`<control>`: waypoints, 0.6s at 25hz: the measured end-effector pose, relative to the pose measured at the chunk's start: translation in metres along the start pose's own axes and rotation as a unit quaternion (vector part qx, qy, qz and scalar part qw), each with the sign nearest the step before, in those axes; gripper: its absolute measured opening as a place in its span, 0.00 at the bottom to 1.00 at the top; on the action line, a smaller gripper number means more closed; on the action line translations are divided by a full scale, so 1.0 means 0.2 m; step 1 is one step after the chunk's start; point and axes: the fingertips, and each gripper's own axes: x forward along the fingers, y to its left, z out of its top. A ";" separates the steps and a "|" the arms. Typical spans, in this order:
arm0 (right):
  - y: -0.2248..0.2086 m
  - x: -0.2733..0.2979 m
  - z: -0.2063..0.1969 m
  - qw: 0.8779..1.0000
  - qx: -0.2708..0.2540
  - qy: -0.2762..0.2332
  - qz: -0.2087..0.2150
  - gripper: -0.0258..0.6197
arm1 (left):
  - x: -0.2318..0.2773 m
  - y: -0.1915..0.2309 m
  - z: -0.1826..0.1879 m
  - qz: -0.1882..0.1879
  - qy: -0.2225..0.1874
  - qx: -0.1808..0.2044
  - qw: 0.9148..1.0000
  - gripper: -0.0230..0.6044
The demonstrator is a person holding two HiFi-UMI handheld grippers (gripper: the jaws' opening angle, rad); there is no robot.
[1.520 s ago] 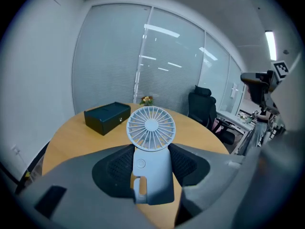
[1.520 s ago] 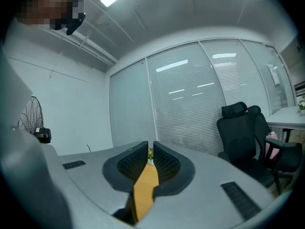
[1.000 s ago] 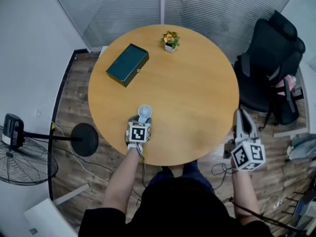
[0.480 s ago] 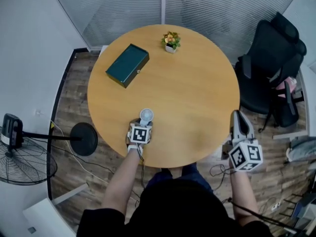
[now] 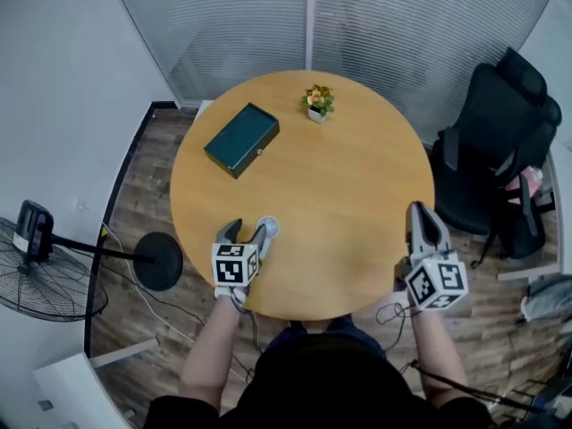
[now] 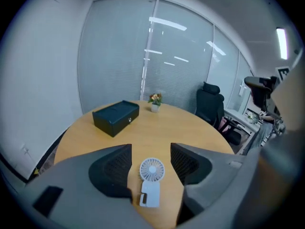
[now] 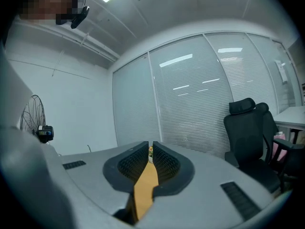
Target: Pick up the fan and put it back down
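— Where is the small white handheld fan (image 6: 151,173)?
— It lies on the round wooden desk (image 5: 357,186), near the 7 o'clock edge. The left gripper (image 5: 246,232) is above it with the fan showing between its fingers. They have just been opening and stand wide apart, clear of it on both sides.
— And the right gripper (image 5: 420,213)?
— Off the rim at 4 o'clock, fingers closed to a thin slit, holding nothing.
— Anything else?
— A dark green rectangular box (image 5: 241,139) at 10 o'clock and a small potted flower (image 5: 317,101) at 12.
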 end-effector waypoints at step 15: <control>0.06 0.15 0.31 0.996 -0.018 -0.038 0.077 0.08 | -0.55 -0.44 0.85 -0.005 -0.219 0.023 0.975 0.34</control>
